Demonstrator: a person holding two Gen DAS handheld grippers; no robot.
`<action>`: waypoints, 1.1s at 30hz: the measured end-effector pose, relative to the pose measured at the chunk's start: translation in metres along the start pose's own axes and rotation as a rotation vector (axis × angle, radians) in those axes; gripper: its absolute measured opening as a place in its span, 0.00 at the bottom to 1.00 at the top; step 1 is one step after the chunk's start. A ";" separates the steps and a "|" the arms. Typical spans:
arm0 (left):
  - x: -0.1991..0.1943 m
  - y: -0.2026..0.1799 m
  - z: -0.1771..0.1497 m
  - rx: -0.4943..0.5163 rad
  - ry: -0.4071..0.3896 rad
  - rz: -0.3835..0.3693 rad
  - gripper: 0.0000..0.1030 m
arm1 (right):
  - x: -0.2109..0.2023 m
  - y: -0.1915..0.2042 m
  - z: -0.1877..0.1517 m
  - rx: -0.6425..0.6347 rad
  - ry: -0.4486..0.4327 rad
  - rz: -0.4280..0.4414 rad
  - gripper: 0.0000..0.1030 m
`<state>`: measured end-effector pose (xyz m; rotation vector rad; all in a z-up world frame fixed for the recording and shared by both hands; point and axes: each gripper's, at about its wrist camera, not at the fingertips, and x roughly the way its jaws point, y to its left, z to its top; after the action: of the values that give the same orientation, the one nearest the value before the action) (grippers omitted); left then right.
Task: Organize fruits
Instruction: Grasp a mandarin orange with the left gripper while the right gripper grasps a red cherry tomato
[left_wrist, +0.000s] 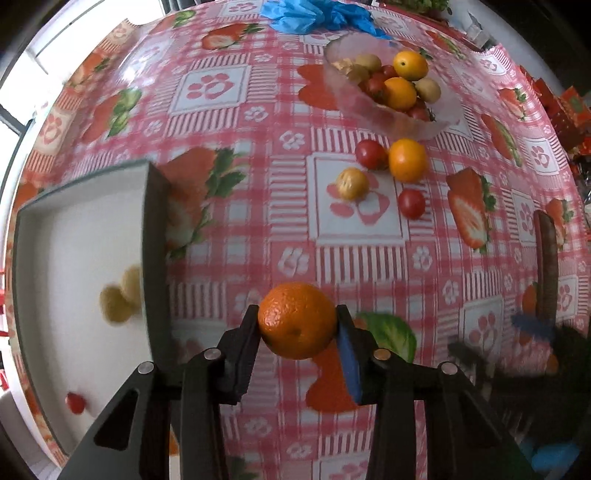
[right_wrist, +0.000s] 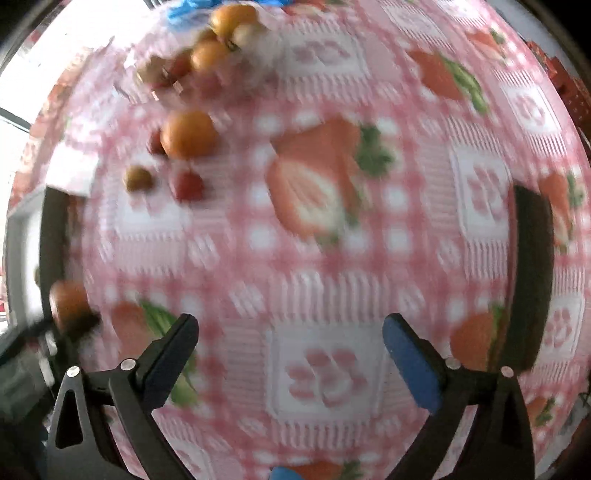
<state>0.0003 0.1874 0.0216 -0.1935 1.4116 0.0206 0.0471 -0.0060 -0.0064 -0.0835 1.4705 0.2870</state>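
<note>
My left gripper (left_wrist: 297, 325) is shut on an orange (left_wrist: 297, 320), held above the tablecloth just right of a grey tray (left_wrist: 155, 229). The tray holds two blurred yellow-green fruits (left_wrist: 122, 295) and a small red tomato (left_wrist: 75, 402). Loose on the cloth lie another orange (left_wrist: 407, 160), two red tomatoes (left_wrist: 370, 154) and a yellow fruit (left_wrist: 352, 183). A clear bowl (left_wrist: 402, 122) behind them holds several mixed fruits. My right gripper (right_wrist: 290, 334) stands open over bare cloth with nothing between its fingers; its view is blurred. There the loose orange (right_wrist: 189, 134) lies upper left.
A red and pink checked tablecloth (left_wrist: 258, 229) with strawberry prints covers the table. Blue crumpled plastic (left_wrist: 317, 14) lies at the far edge. In the right wrist view the left gripper with its orange (right_wrist: 68, 302) shows at the left edge, next to the tray (right_wrist: 22, 236).
</note>
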 end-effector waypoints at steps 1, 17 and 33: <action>-0.002 0.003 -0.008 -0.006 0.003 -0.005 0.40 | 0.001 0.007 0.010 -0.013 -0.012 0.002 0.95; -0.047 0.052 -0.081 -0.073 0.010 -0.024 0.40 | 0.012 0.106 0.090 -0.139 -0.104 -0.029 0.31; -0.070 0.091 -0.118 -0.081 0.006 -0.007 0.40 | 0.006 0.092 0.012 -0.095 0.008 0.105 0.21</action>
<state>-0.1378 0.2665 0.0625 -0.2657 1.4175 0.0719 0.0366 0.0858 -0.0004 -0.0844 1.4713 0.4420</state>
